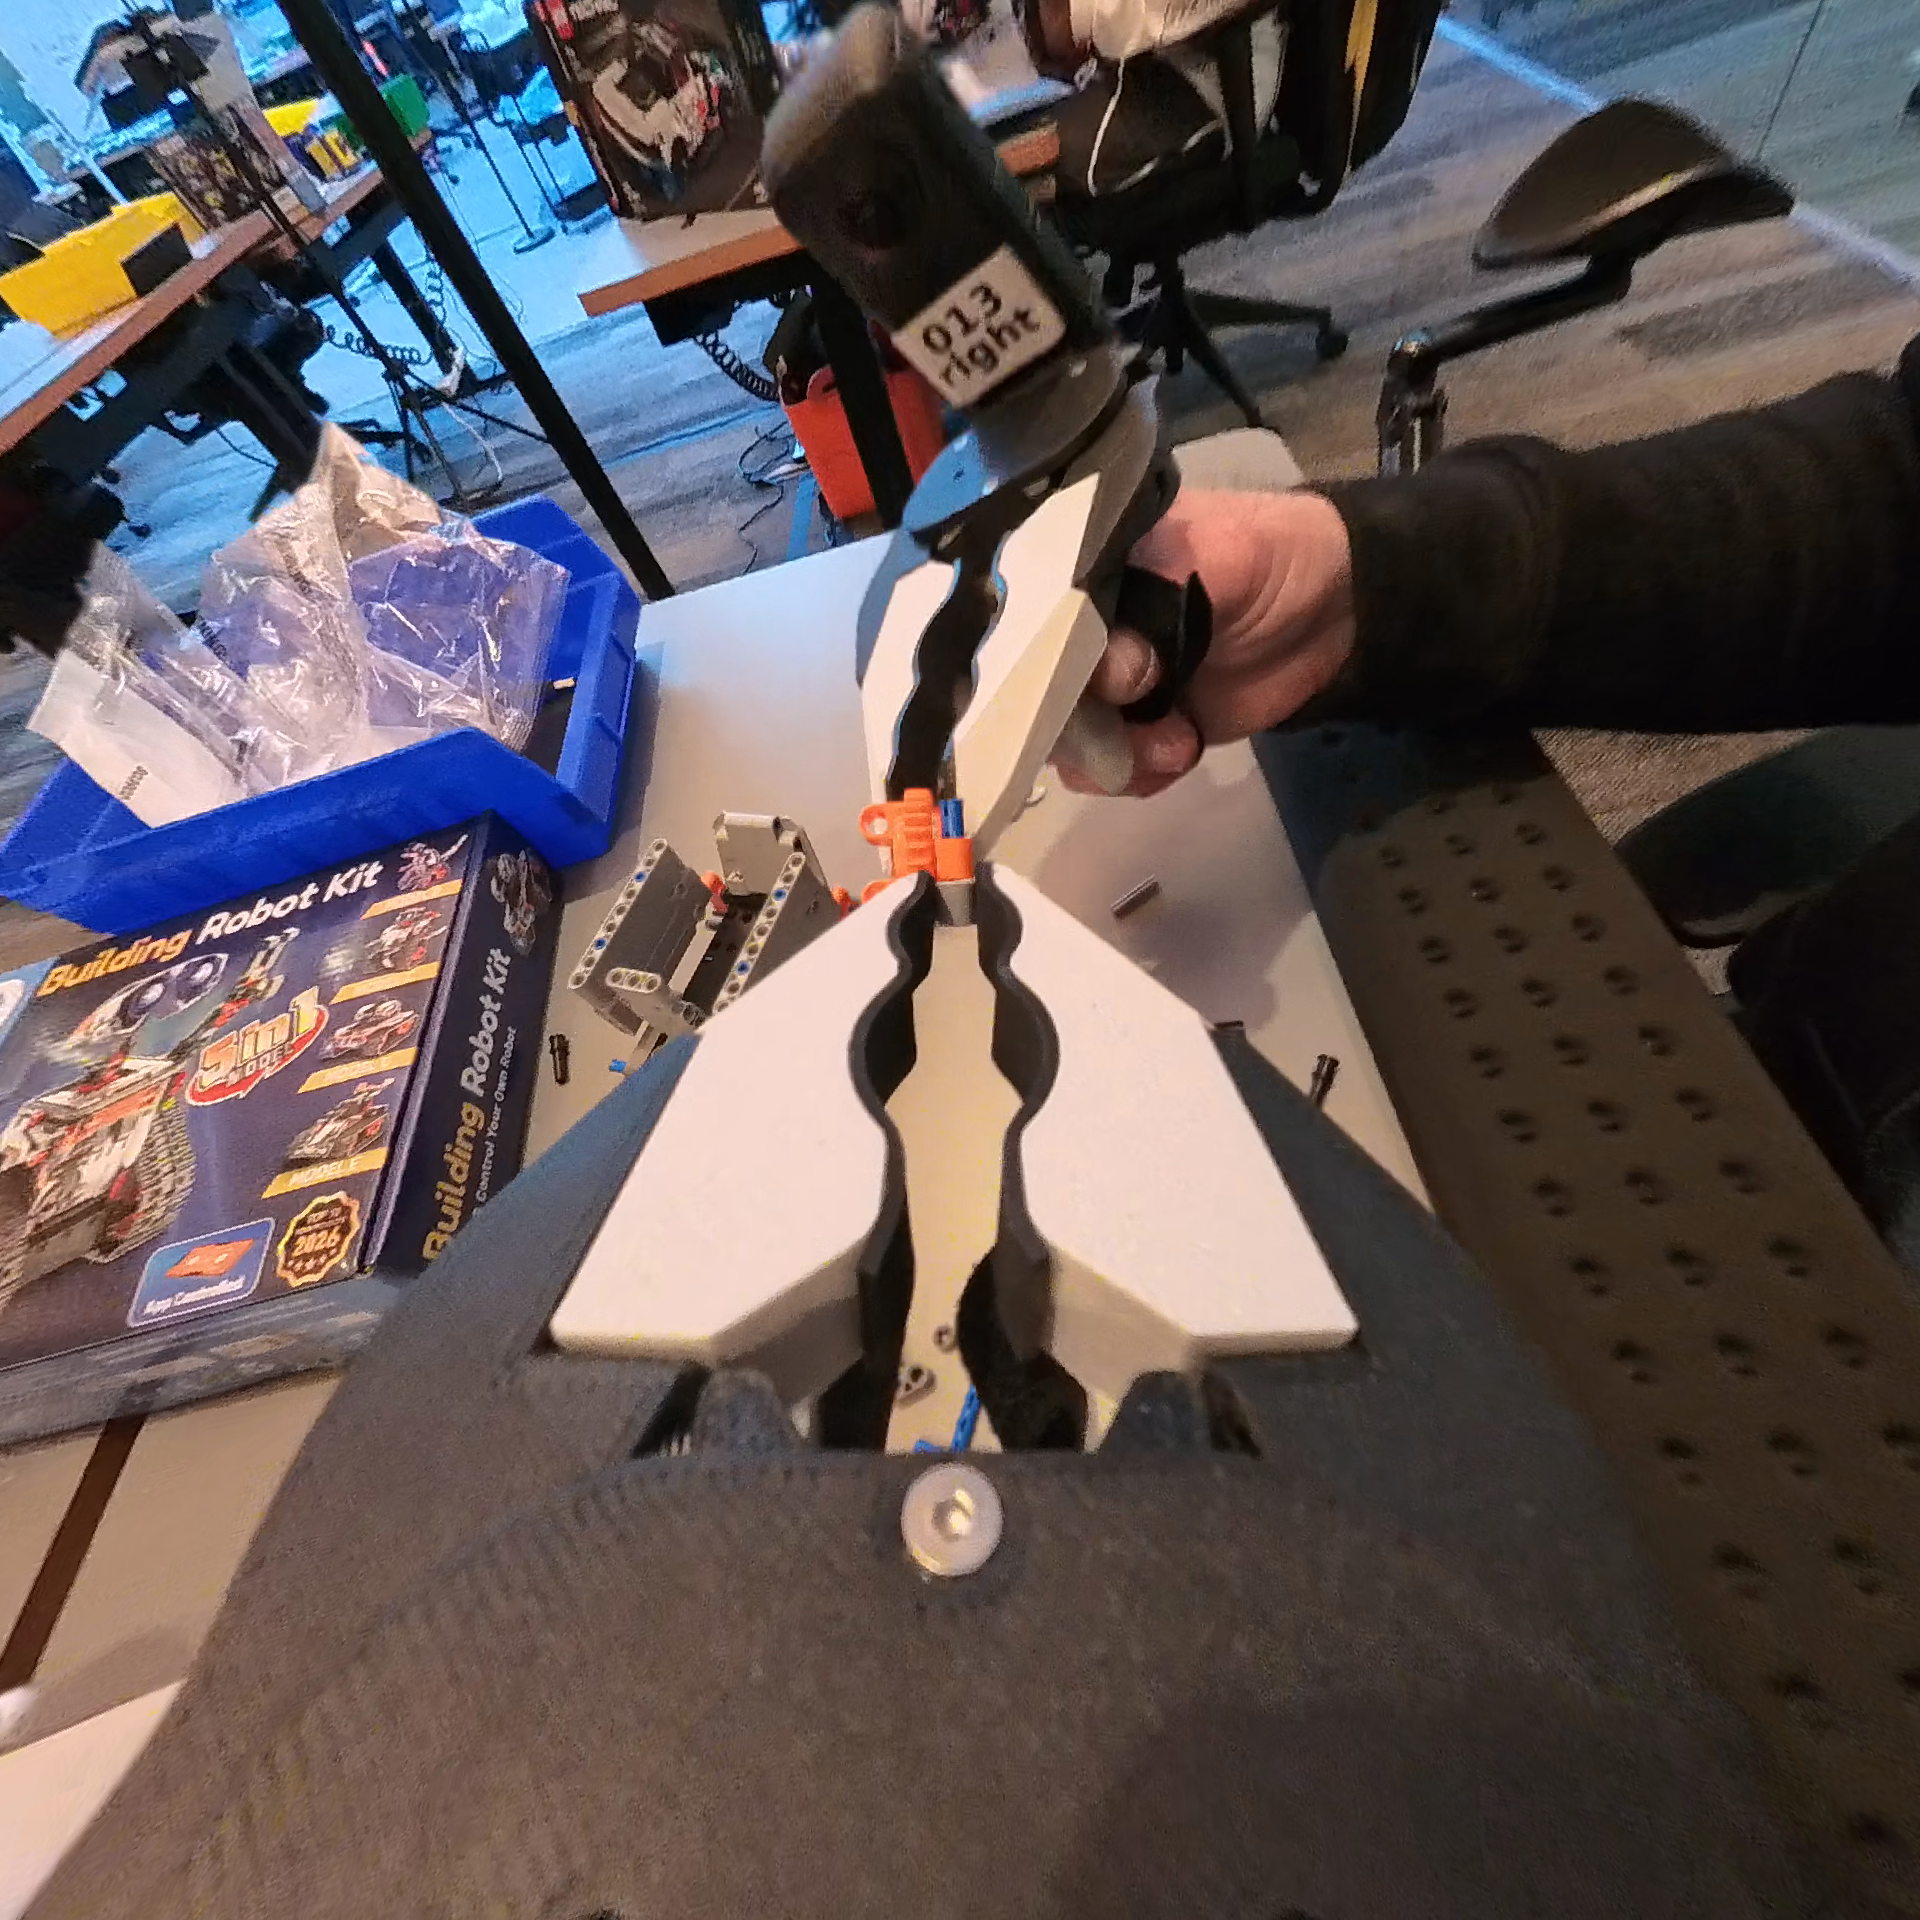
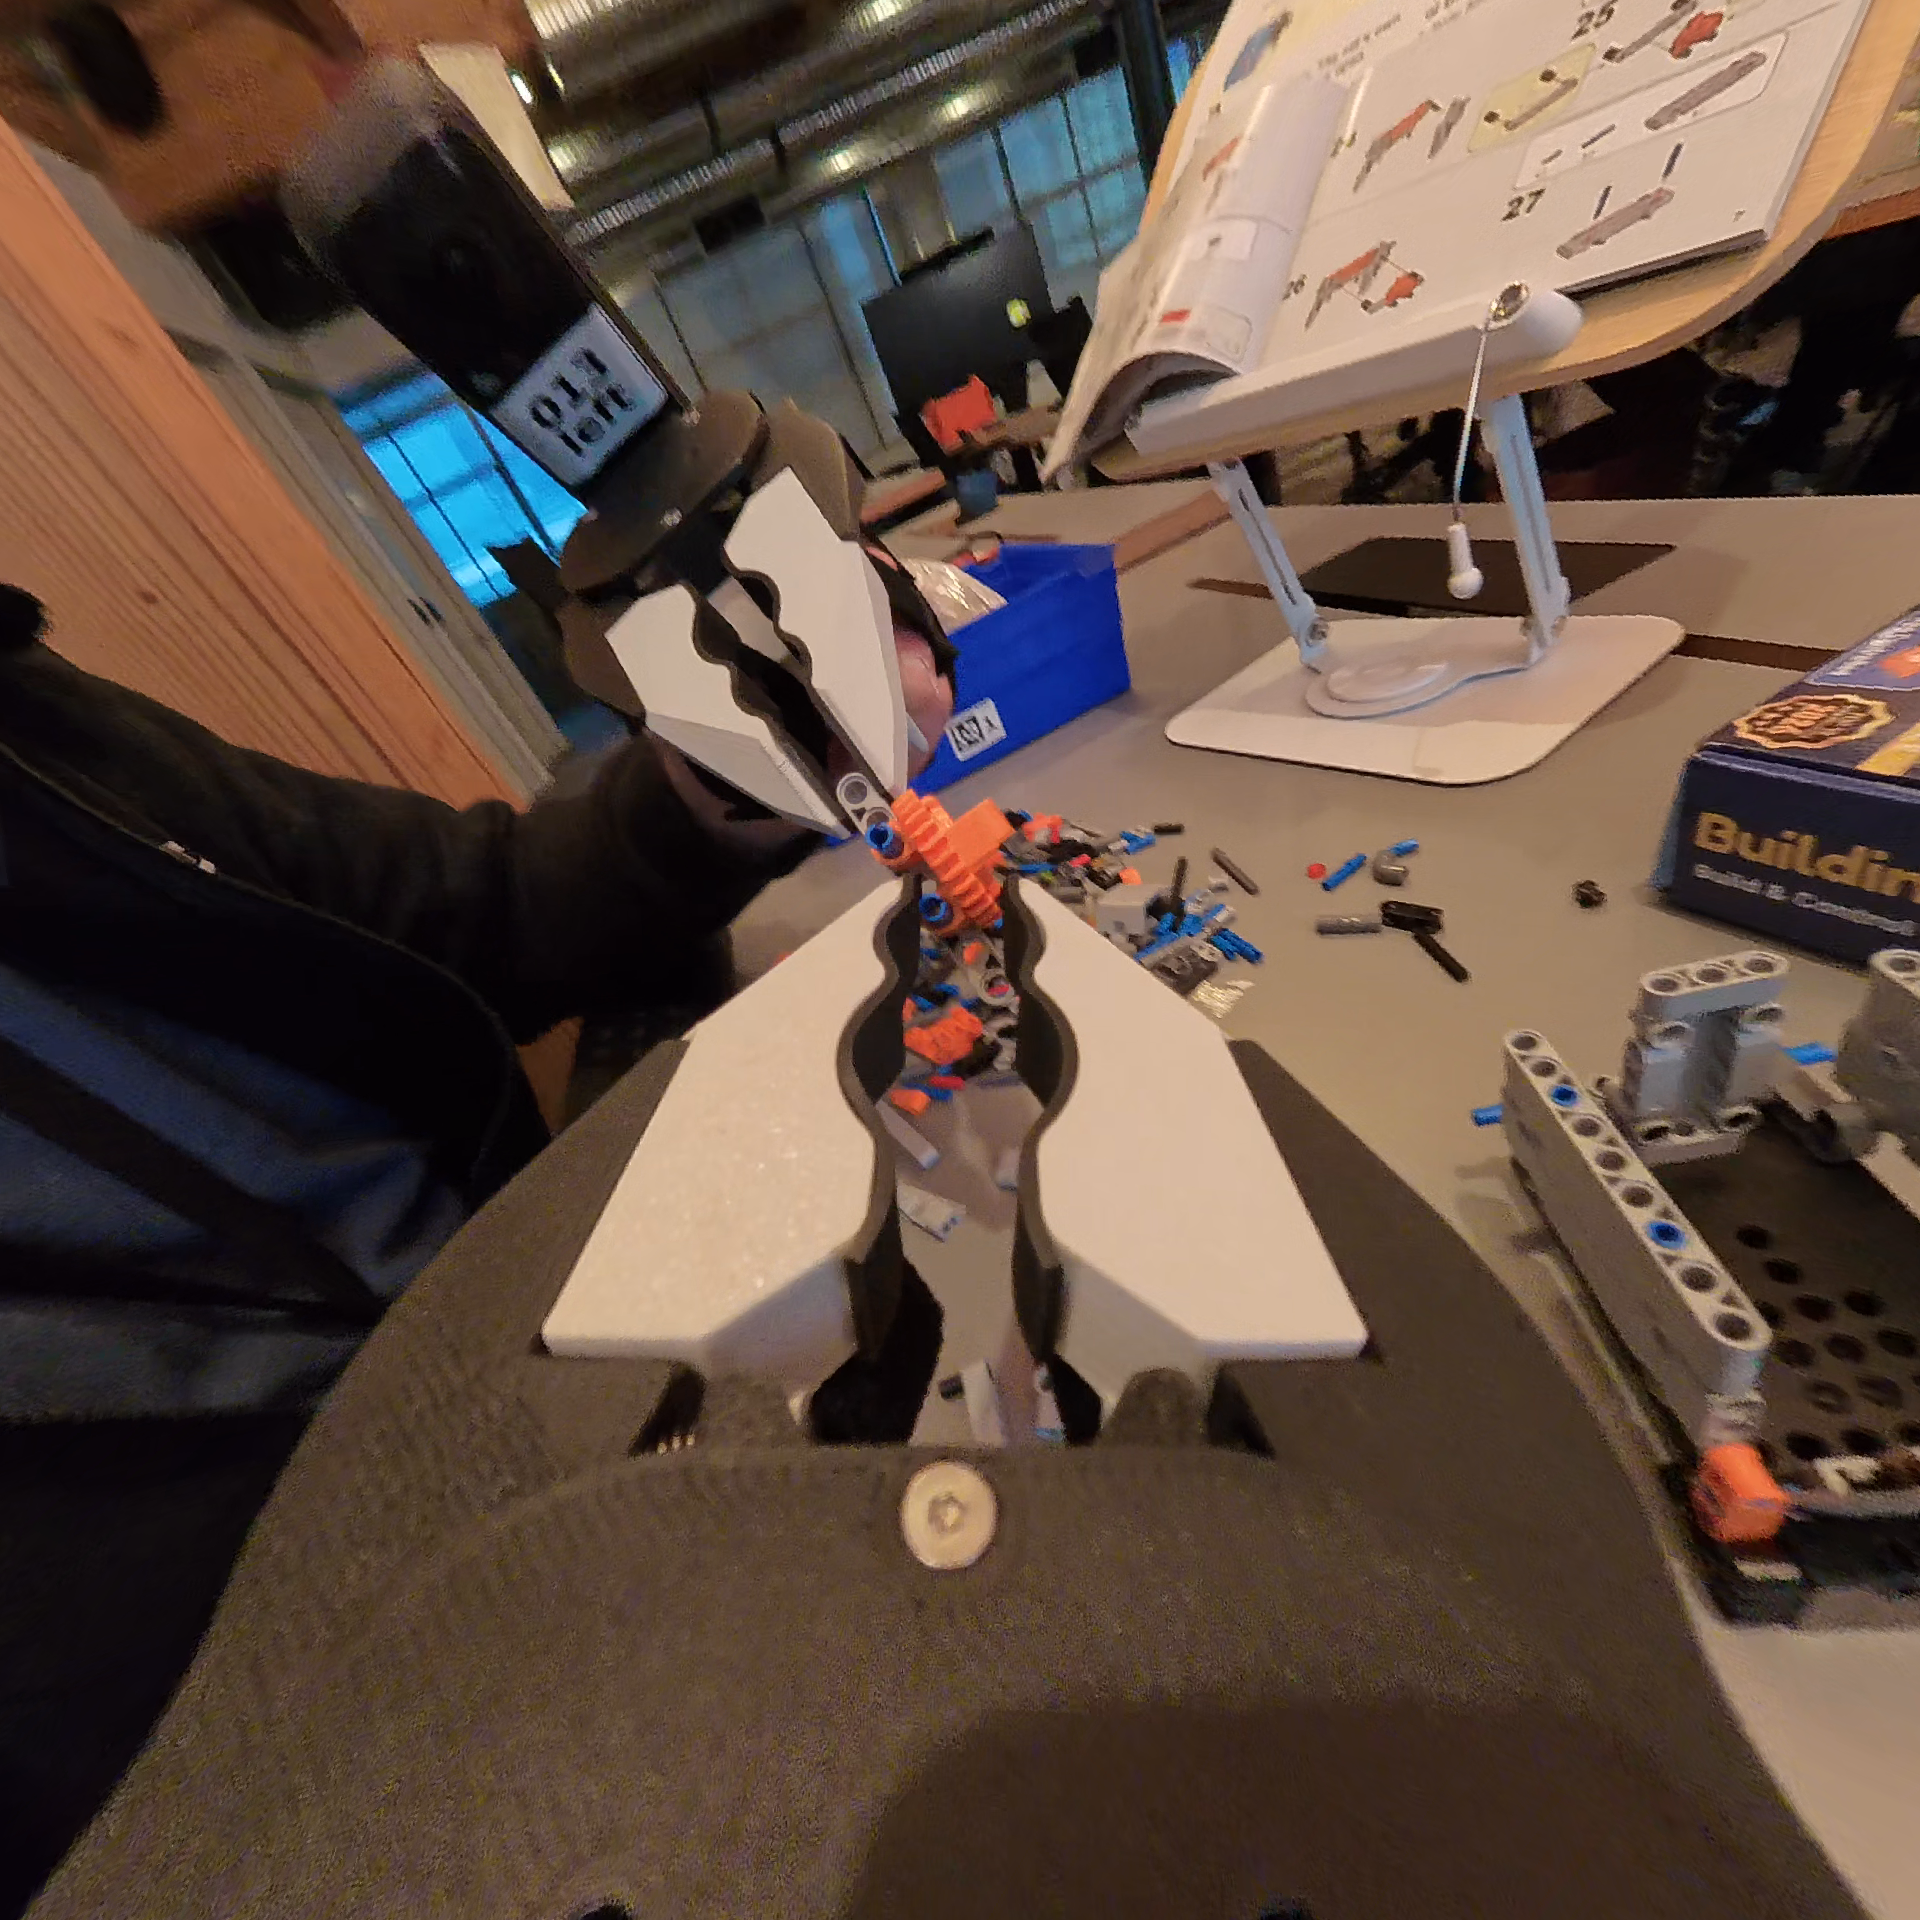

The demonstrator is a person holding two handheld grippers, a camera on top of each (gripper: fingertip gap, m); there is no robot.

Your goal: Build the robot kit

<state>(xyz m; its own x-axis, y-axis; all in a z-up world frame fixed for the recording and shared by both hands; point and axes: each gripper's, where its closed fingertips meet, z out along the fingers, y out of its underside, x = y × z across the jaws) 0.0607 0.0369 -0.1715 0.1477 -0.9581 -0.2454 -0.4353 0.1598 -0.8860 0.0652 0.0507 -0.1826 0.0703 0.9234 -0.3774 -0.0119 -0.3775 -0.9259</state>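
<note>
A small assembly of an orange gear (image 2: 951, 857), orange connector (image 1: 920, 831), blue pins and a short grey beam (image 2: 858, 795) is held in the air between both grippers. My left gripper (image 1: 956, 883) is shut on the grey end of it from below. My right gripper (image 2: 961, 888) is shut on the orange gear. In the left wrist view the right gripper (image 1: 935, 795) comes down from above, held by a hand (image 1: 1226, 634). In the right wrist view the left gripper (image 2: 868, 816) comes in from the upper left. The tips of both nearly touch.
A partly built grey frame (image 1: 686, 935) stands on the grey table (image 1: 748, 707), also close at right (image 2: 1631, 1174). Loose small parts (image 2: 1153, 904) lie behind. A blue bin (image 1: 343, 810) of plastic bags, a kit box (image 1: 260, 1091), a black perforated board (image 1: 1610, 1143) and a booklet stand (image 2: 1403, 686) surround. My left and right fingertips are right by each other.
</note>
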